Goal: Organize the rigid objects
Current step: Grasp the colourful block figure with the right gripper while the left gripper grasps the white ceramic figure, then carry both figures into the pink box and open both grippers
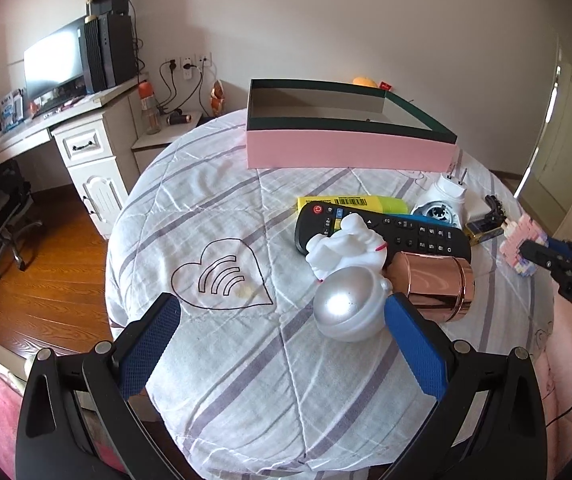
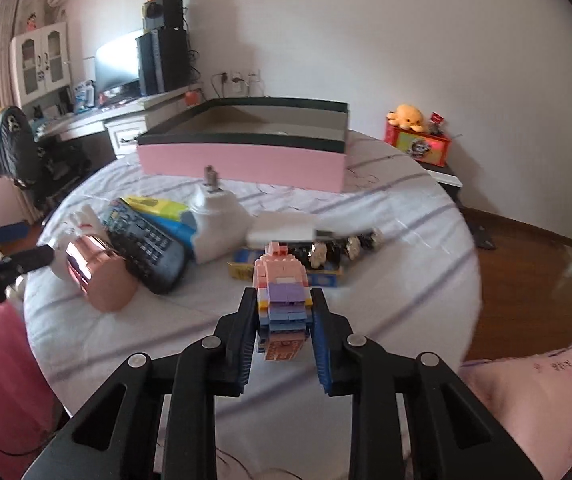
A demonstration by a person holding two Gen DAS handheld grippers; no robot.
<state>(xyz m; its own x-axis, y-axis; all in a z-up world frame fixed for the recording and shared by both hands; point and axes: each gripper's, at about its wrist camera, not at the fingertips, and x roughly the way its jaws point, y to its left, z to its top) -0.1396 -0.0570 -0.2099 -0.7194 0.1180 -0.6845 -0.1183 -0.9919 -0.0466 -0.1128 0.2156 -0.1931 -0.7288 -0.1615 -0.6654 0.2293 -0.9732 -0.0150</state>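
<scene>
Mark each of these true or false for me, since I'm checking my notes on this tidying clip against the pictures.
1. The right gripper is shut on the toy-brick figure. True.
2. The left gripper holds the silver ball. False: it is open, holding nothing.
3. The white figurine lies on the black remote control. True.
4. The pink box has its lid on. False: its top is open.
5. The copper-coloured can stands upright. False: it lies on its side.
</scene>
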